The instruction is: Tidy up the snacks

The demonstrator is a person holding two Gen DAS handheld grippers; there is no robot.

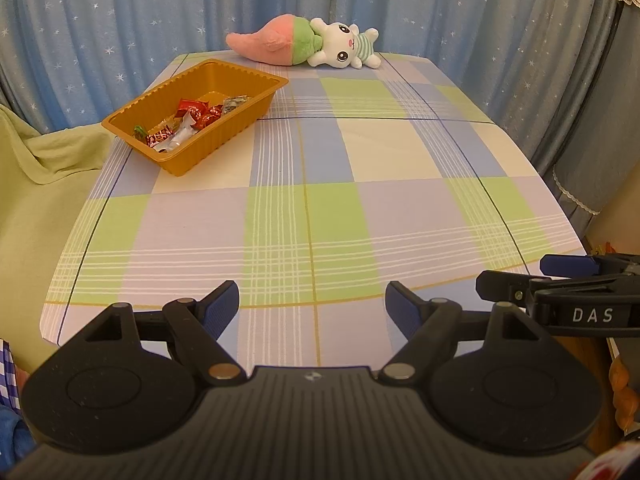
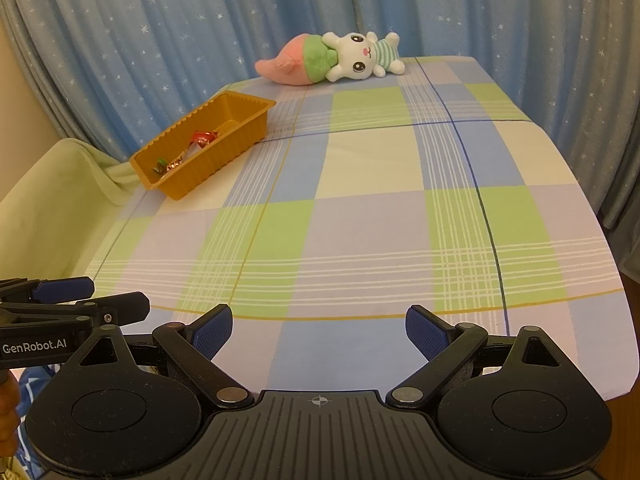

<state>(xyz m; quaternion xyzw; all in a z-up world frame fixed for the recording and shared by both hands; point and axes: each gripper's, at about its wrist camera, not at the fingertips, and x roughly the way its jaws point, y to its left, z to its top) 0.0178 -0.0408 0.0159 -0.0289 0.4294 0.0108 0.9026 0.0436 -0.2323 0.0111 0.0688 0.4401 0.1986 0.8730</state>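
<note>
Holding: both my tongs hover at six o'clock over the near table edge, clear of everything, I judge because nothing is left out to fetch.
Left gripper (image 1: 312, 304): jaws wide, nothing between them.
Right gripper (image 2: 319, 330): jaws wide too, empty; it sits just beside the left one, at its three o'clock.
Tray (image 1: 224, 136): one orange tray at ten o'clock, near the table's left edge.
Snacks (image 1: 192, 120): all inside the tray, heaped together; roughly eight wrapped pieces, too jumbled to count exactly.
Plush toy (image 1: 304, 42): one, lying at twelve o'clock against the curtain (image 1: 120, 20), well apart from the tray.
Table (image 1: 360, 220): one, checked cloth, no loose snack visible on it.
</note>
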